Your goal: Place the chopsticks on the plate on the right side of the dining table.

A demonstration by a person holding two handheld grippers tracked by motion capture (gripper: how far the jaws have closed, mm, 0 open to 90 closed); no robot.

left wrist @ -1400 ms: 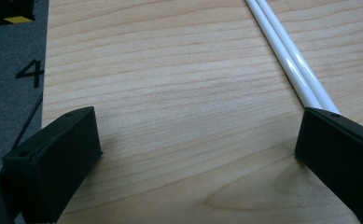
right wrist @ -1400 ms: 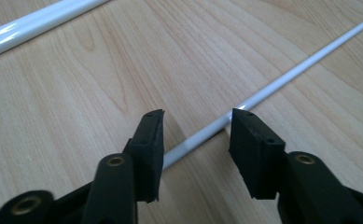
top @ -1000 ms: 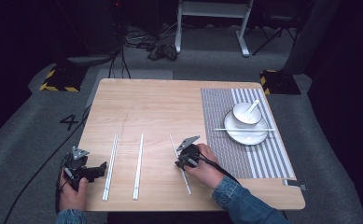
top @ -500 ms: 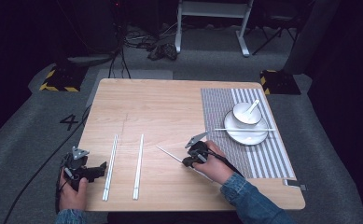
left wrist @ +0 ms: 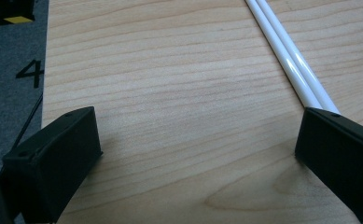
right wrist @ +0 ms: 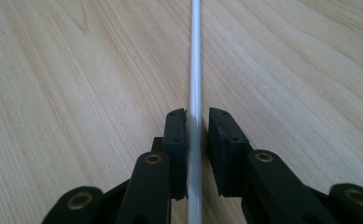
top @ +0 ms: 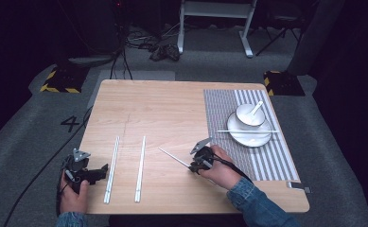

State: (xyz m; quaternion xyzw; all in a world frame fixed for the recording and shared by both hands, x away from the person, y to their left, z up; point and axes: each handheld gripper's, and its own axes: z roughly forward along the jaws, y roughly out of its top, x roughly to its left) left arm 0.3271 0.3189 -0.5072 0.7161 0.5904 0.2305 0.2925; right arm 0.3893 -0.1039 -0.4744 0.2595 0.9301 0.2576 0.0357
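Chopstick (right wrist: 195, 70) lies between right claw's (right wrist: 198, 123) narrowly parted jaws.

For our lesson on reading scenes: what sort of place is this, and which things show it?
Probably a recording studio or lab, staged as a dining setting: a light wooden table on grey carpet, black-and-yellow striped floor blocks, and loose black cables behind it.
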